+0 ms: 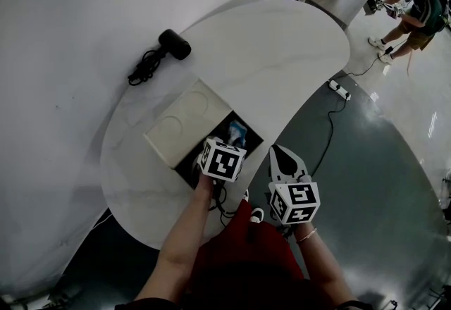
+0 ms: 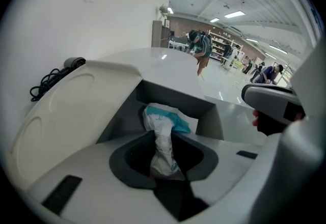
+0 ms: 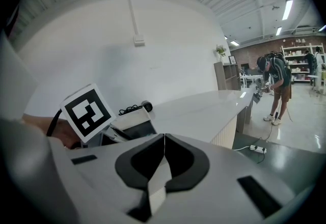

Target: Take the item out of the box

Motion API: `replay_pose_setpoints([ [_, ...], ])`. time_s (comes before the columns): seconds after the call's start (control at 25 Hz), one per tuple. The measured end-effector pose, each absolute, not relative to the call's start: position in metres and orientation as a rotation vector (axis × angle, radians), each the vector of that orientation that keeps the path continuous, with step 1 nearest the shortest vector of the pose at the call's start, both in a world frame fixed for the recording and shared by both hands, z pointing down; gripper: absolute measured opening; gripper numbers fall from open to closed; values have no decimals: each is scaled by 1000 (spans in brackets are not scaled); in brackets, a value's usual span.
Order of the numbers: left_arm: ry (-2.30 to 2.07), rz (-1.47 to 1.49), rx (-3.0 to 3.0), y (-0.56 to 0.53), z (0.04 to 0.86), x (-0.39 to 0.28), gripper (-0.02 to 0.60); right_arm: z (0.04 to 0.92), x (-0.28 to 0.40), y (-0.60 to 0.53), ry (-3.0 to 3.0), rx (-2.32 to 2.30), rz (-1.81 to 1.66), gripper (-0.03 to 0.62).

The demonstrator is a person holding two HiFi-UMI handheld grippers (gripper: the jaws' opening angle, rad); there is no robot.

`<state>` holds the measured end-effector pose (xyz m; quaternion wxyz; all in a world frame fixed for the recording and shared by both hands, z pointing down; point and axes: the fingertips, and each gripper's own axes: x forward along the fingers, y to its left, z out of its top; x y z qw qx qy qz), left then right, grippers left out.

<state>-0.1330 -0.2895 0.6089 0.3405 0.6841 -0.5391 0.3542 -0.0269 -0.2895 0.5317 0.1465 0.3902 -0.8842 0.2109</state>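
An open box (image 1: 251,141) with a dark inside stands on the white table (image 1: 282,55), its cream lid (image 1: 187,122) folded out to the left. A crumpled white and teal packet (image 2: 163,136) rises out of the box (image 2: 173,98), and my left gripper (image 2: 164,164) is shut on its lower end. From the head view the left gripper (image 1: 231,141) reaches over the box, above the packet (image 1: 237,132). My right gripper (image 1: 284,158) hangs shut and empty just off the table's near edge, to the right of the box. Its jaws (image 3: 164,167) meet with nothing between them.
A black hair dryer (image 1: 173,44) with a coiled cord lies at the table's far left. On the grey floor to the right lie a power strip (image 1: 340,89) and its cable. A person (image 1: 416,9) bends over in the far right corner.
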Motion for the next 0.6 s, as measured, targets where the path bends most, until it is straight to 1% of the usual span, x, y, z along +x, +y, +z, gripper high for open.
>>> replay_pose_setpoints([
  [0.2,-1440,964,1822,-288,602,-130,104,528,-25,-286,-2545,1132,600,15],
  [0.6,-1584,905,1922,-284,553,-129,104,513,-21,-276,-2572,1152,577,15],
])
